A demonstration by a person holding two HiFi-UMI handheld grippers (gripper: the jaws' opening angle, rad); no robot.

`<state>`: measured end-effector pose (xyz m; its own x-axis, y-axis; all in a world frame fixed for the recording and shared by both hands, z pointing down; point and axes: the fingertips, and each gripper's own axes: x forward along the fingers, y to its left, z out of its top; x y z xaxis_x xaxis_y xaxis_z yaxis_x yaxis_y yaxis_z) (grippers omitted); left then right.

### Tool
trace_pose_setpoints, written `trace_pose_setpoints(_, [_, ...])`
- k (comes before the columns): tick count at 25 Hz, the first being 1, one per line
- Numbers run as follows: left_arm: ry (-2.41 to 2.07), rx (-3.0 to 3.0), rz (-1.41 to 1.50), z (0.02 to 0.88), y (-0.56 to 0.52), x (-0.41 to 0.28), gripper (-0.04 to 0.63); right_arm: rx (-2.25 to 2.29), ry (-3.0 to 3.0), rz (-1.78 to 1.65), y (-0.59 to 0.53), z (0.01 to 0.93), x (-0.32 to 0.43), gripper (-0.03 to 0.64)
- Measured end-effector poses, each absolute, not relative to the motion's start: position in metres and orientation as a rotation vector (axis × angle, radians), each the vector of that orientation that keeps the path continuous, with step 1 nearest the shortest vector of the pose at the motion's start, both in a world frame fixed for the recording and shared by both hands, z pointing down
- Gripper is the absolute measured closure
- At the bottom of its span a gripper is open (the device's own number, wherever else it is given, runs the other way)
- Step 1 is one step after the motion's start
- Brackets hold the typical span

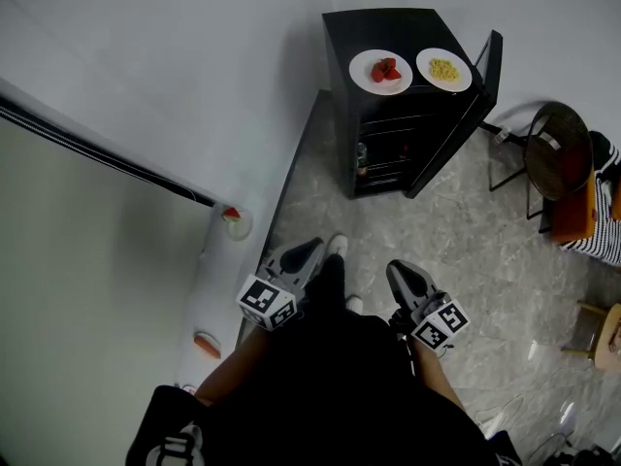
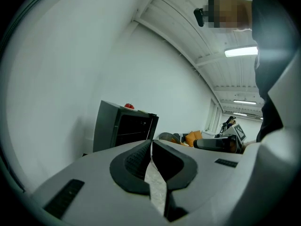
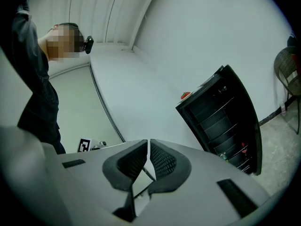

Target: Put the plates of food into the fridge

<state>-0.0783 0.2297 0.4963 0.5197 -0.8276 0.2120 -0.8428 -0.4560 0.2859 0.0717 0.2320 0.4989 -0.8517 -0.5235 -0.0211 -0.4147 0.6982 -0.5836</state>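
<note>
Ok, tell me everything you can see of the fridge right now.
The fridge is a small, glossy black cabinet that stands upright on the grey stone-look floor, close to the white wall. Its door hangs wide open on the right side and shows dark wire shelves. A few small items sit low inside, too small to identify. Two white plates rest on its flat top: a plate of red fruit and a plate of yellow food.

head view: I look steeply down from the wearer's head, fridge (image 1: 408, 95) far off, upper centre | left gripper view: low, level along its fingers (image 2: 134, 161), fridge distant, centre-left | right gripper view: rolled, fridge right of centre | all three share the fridge
</note>
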Motion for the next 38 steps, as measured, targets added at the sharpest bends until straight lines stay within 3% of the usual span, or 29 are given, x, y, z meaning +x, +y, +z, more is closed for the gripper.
trace_pose_setpoints(23, [-1.217, 2.499, 0.062, 0.493, 0.015, -0.142, 0.563, -0.931, 2.619, -0.931, 0.008, 0.478, 0.007, 0.579])
trace_pose_setpoints(38, [-1.19, 2.514, 0.011, 0.489, -0.035, -0.15, 0.563, -0.952, 2.466, -1.055, -0.062, 0.475, -0.007, 0.578])
